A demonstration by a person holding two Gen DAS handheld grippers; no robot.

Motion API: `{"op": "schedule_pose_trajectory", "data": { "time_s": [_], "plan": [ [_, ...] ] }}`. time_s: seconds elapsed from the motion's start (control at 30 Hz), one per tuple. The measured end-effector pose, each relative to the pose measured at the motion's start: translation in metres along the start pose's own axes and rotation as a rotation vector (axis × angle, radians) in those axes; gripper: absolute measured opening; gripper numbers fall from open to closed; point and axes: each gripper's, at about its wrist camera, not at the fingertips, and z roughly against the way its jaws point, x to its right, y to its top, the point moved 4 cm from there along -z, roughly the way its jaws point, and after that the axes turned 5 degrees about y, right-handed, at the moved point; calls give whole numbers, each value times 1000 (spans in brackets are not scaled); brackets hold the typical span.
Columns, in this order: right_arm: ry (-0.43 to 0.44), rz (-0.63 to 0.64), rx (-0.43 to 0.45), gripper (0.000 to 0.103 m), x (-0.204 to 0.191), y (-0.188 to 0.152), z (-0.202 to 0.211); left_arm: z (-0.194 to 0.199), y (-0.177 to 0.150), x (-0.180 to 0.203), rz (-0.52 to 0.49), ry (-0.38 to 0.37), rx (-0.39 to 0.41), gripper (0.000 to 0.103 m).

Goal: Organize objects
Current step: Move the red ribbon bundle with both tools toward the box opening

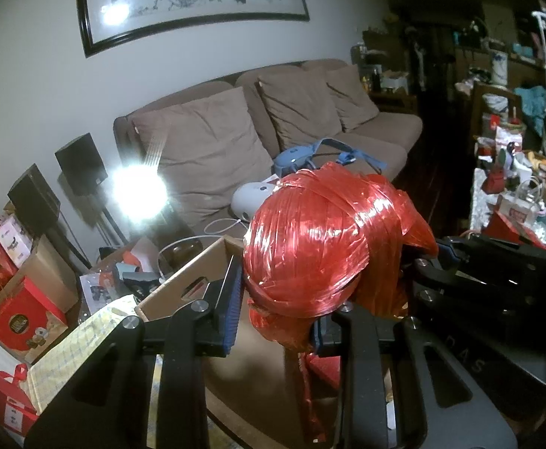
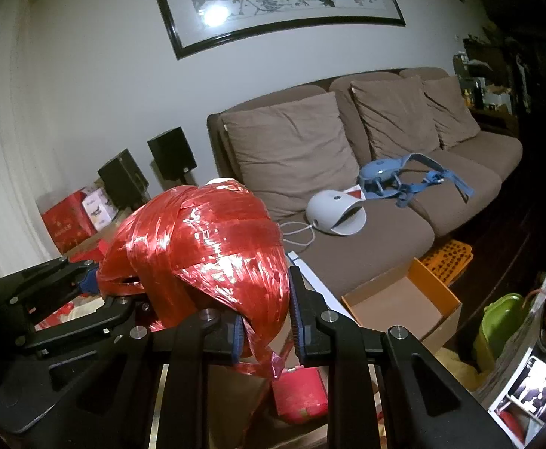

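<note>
Both grippers meet at the red ball of ribbon (image 1: 321, 239), held up in the air in front of the sofa (image 1: 310, 119). The left gripper (image 1: 276, 318) has its fingers set fairly wide: the left pad (image 1: 232, 299) stands just off the ball's side, and whether the other pad presses the ribbon below the ball I cannot tell. The right gripper (image 2: 267, 331) has narrower fingers around the ball's lower edge and a loose tail of ribbon; the pads look close to the ribbon, perhaps touching, but a firm grip is not shown.

The ribbon is glossy and will likely slip and crush, so I judge the sound course is to squeeze across the wound bulk of the ball, not on a single strand, and to keep one gripper tight until the other has it. The hanging tail could snag on a box edge when the ball goes down.

Below the ball, on the left gripper's side, a brown cardboard box (image 1: 183, 284) stands open; its contents are hidden. To the right of the ball, an orange-lined box (image 2: 404, 299) sits open and looks empty.
</note>
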Motion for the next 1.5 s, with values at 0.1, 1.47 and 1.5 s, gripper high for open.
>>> {"op": "schedule_pose_trajectory", "data": {
  "time_s": [0.1, 1.47, 1.5],
  "plan": [
    [15, 9, -1, 19, 1, -1, -2, 0, 1, -2, 13, 4, 11, 26],
    [-5, -9, -78, 19, 17, -19, -38, -41, -21, -1, 56, 25, -64, 24],
    [-3, -11, -80, 19, 17, -20, -39, -43, -22, -2, 55, 27, -68, 24]
  ]
}}
